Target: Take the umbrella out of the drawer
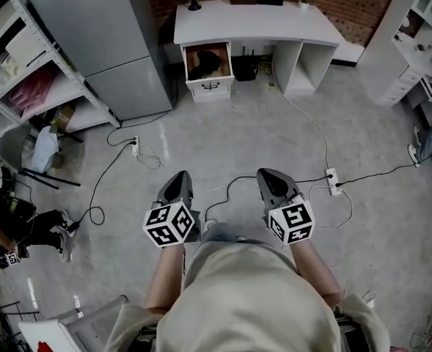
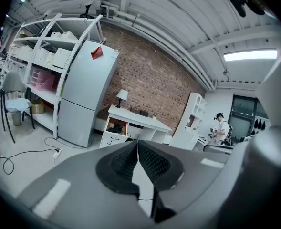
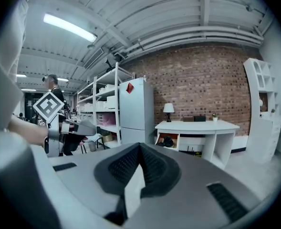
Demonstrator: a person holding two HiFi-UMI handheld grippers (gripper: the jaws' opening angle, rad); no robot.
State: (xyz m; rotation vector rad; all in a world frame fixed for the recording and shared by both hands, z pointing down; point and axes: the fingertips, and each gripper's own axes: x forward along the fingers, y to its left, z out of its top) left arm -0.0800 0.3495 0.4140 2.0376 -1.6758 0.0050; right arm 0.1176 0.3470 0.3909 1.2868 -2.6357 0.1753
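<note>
Both tools, the left gripper [image 1: 180, 175] and the right gripper [image 1: 268, 173], have their jaws pressed together on nothing and are held out level, well apart from the desk [image 1: 274, 22]. Its drawer [image 1: 210, 86] is open, with a dark thing [image 1: 203, 61] inside, probably the umbrella. This looks like the approach: next comes walking up, parting one gripper's jaws and reaching in.
</note>
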